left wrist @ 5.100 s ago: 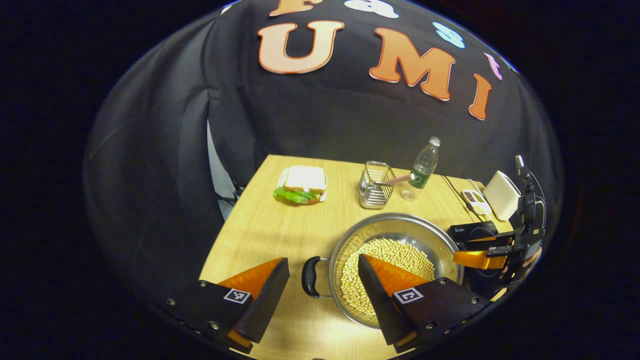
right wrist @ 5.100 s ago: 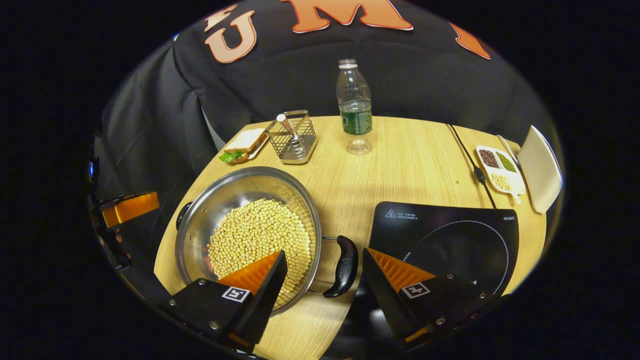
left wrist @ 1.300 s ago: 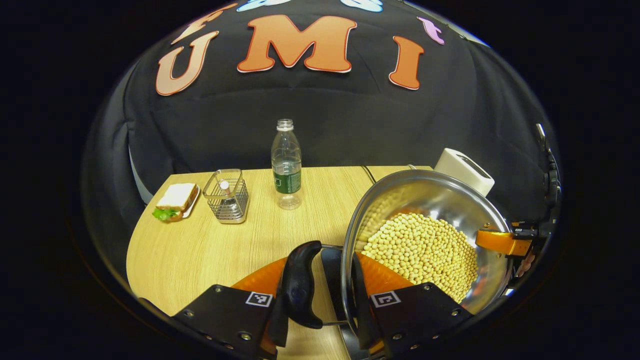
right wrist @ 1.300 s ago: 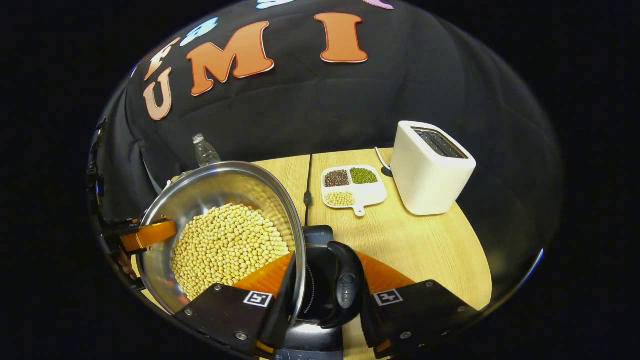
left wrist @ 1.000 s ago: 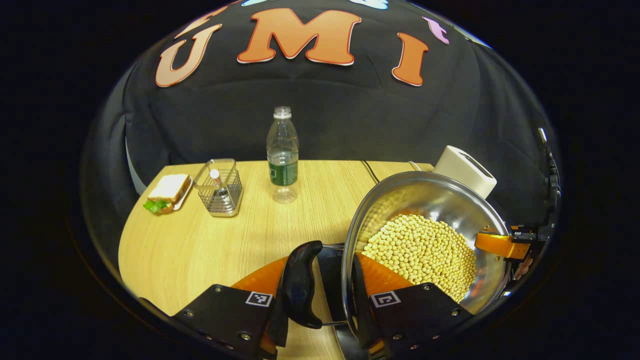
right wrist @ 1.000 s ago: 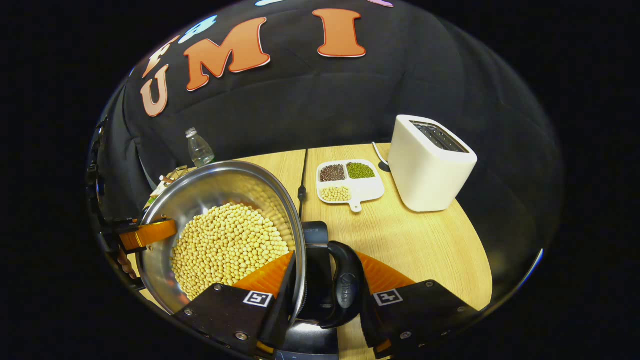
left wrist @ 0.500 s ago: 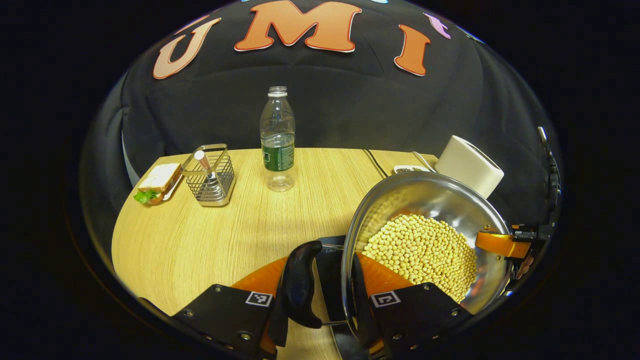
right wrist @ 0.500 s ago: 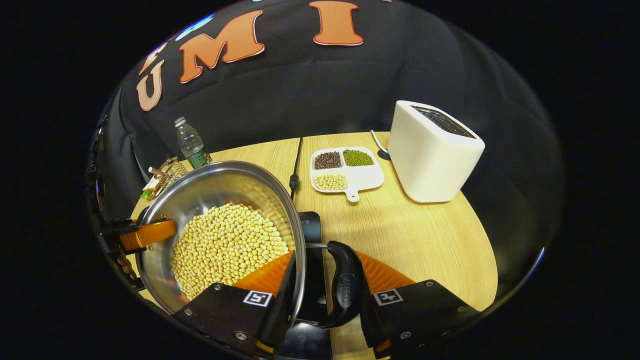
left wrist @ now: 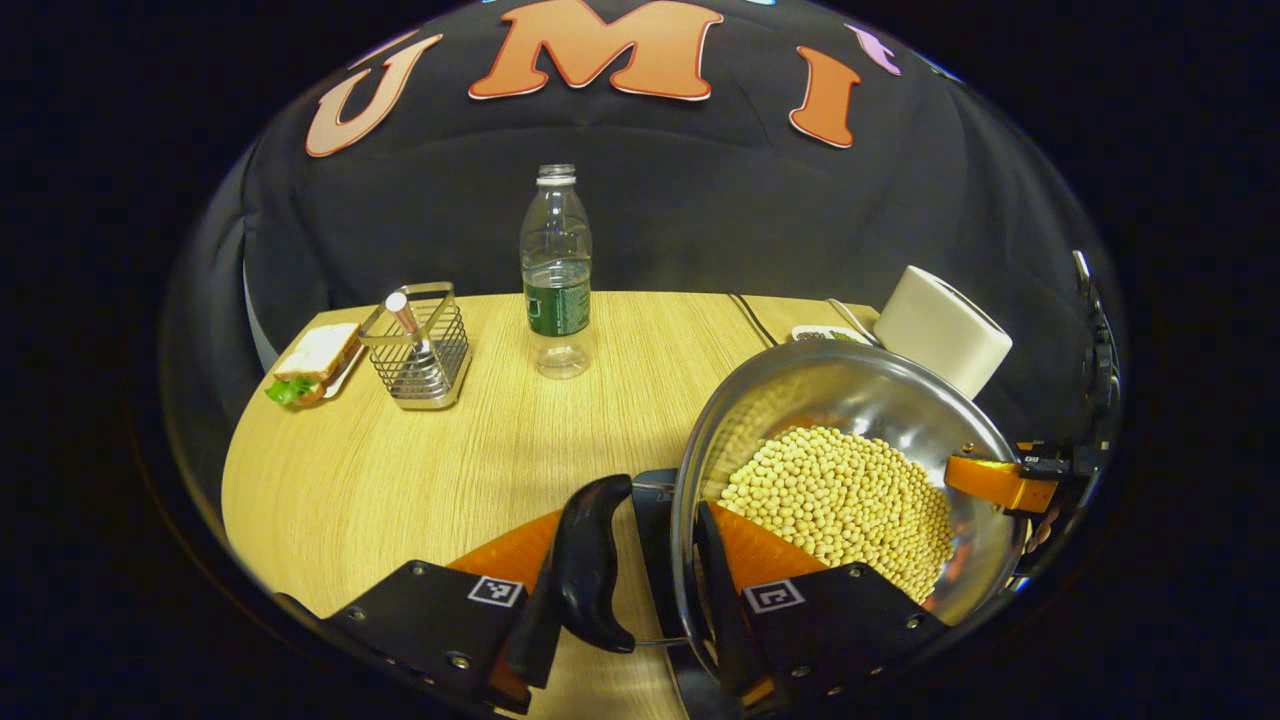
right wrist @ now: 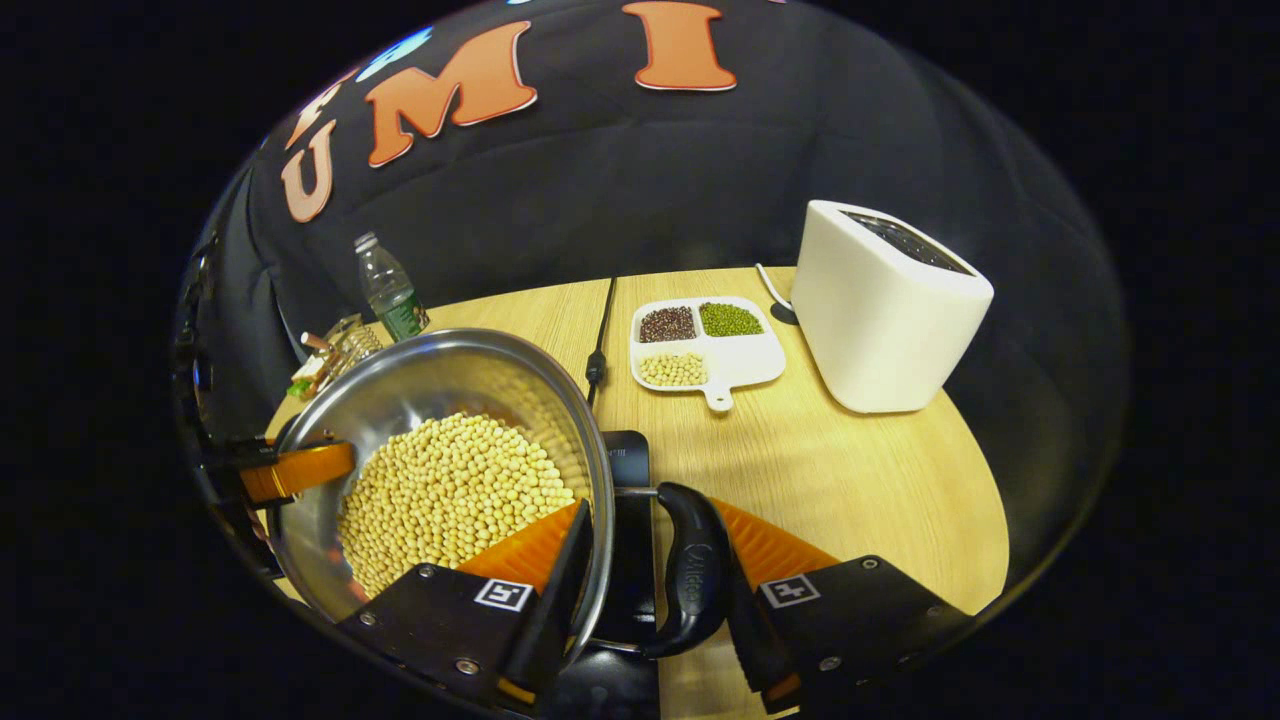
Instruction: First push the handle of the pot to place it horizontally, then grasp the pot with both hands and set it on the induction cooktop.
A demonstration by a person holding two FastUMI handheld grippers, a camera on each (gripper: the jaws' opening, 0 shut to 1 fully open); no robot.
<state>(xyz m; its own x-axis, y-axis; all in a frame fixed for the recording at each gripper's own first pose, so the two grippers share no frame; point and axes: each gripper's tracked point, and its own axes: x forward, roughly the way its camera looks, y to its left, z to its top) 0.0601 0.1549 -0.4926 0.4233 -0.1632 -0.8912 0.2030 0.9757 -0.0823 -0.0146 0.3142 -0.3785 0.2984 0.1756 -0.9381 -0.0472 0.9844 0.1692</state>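
Wood-grain tabletop (left wrist: 420, 470) stretches under us, its far edge against the black cloth wall. We see the steel pot (left wrist: 850, 400), full of pale beans (left wrist: 840, 500), sitting over the black induction cooktop (right wrist: 625, 470) near the front edge. Its two black handles lie along a side-to-side line: the left gripper (left wrist: 625, 580) straddles the left handle (left wrist: 590, 565) and the pot rim, its fingers slightly parted, and the right gripper (right wrist: 650, 580) likewise straddles the right handle (right wrist: 695, 580); we cannot tell if either pair still presses. Open wood lies left of the pot. Along the far edge stand a bottle (left wrist: 556, 270), wire caddy (left wrist: 420, 345), sandwich (left wrist: 310, 360), bean tray (right wrist: 705, 345) and toaster (right wrist: 890, 305).
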